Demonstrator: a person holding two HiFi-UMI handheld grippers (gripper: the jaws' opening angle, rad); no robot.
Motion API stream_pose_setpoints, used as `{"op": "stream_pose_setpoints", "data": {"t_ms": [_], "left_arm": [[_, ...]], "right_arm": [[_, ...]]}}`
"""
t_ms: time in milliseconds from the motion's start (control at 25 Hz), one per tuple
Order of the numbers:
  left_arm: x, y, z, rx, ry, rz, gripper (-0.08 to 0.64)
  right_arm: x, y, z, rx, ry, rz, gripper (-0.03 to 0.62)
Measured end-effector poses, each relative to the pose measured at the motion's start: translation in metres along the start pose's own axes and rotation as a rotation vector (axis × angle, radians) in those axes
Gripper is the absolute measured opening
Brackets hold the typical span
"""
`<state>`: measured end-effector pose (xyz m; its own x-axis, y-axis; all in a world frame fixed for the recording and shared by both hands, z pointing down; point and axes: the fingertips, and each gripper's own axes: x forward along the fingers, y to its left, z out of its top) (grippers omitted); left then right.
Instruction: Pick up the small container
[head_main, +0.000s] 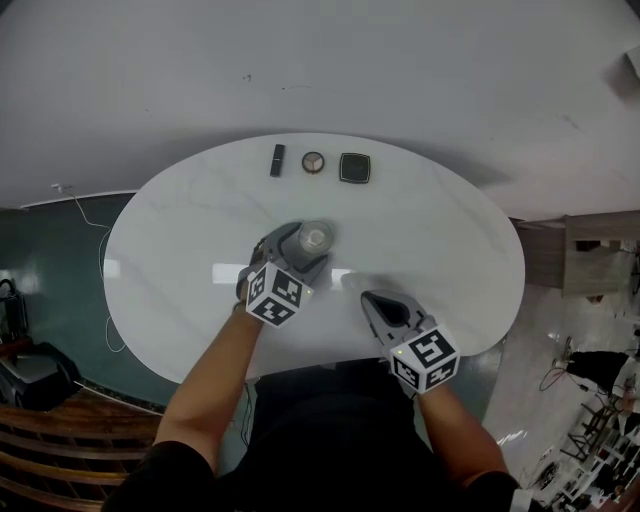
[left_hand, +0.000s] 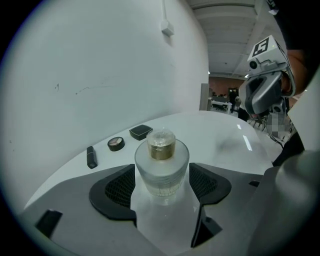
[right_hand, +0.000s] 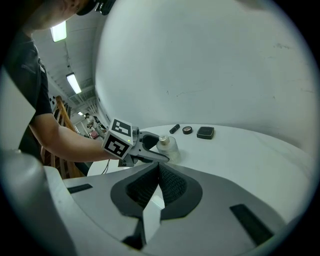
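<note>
The small container (head_main: 316, 238) is a frosted glass bottle (left_hand: 161, 165) with a gold collar and a clear cap, standing upright on the white oval table (head_main: 180, 250). My left gripper (head_main: 303, 250) is open, its two dark pads (left_hand: 120, 189) flanking the bottle's sides close by without squeezing it. The right gripper view shows the bottle (right_hand: 168, 146) at the left gripper's tips (right_hand: 152, 152). My right gripper (head_main: 372, 300) hovers shut and empty near the table's front edge, to the right of the bottle, its pads meeting (right_hand: 157, 172).
At the far side of the table lie a black tube (head_main: 277, 160), a round open compact (head_main: 314, 162) and a black square case (head_main: 354, 167). A cable runs on the floor at the left (head_main: 90, 215). A wooden cabinet (head_main: 590, 250) stands at the right.
</note>
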<state>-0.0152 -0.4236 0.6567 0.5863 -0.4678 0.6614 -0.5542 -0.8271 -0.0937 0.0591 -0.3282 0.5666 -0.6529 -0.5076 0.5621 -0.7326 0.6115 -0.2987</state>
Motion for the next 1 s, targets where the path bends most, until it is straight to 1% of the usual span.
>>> {"op": "stream_pose_setpoints", "data": {"t_ms": [80, 320, 560, 760, 1000], "left_arm": [[0.006, 0.001, 0.002, -0.001, -0.006, -0.003, 0.333], [0.027, 0.0, 0.003, 0.04, 0.001, -0.031, 0.336], [0.043, -0.001, 0.004, 0.035, -0.006, -0.059, 0.341], [0.045, 0.0, 0.008, 0.034, -0.034, -0.058, 0.341], [0.047, 0.0, 0.008, 0.06, -0.041, -0.036, 0.347]], "right_arm": [[-0.001, 0.0, -0.001, 0.005, 0.002, 0.004, -0.005], [-0.001, 0.003, -0.007, 0.009, 0.012, 0.018, -0.005], [-0.002, 0.0, -0.014, 0.033, 0.024, 0.013, -0.006], [-0.004, -0.008, -0.016, 0.048, 0.026, 0.0, -0.006], [-0.004, -0.015, -0.017, 0.064, 0.02, -0.01, -0.005]]}}
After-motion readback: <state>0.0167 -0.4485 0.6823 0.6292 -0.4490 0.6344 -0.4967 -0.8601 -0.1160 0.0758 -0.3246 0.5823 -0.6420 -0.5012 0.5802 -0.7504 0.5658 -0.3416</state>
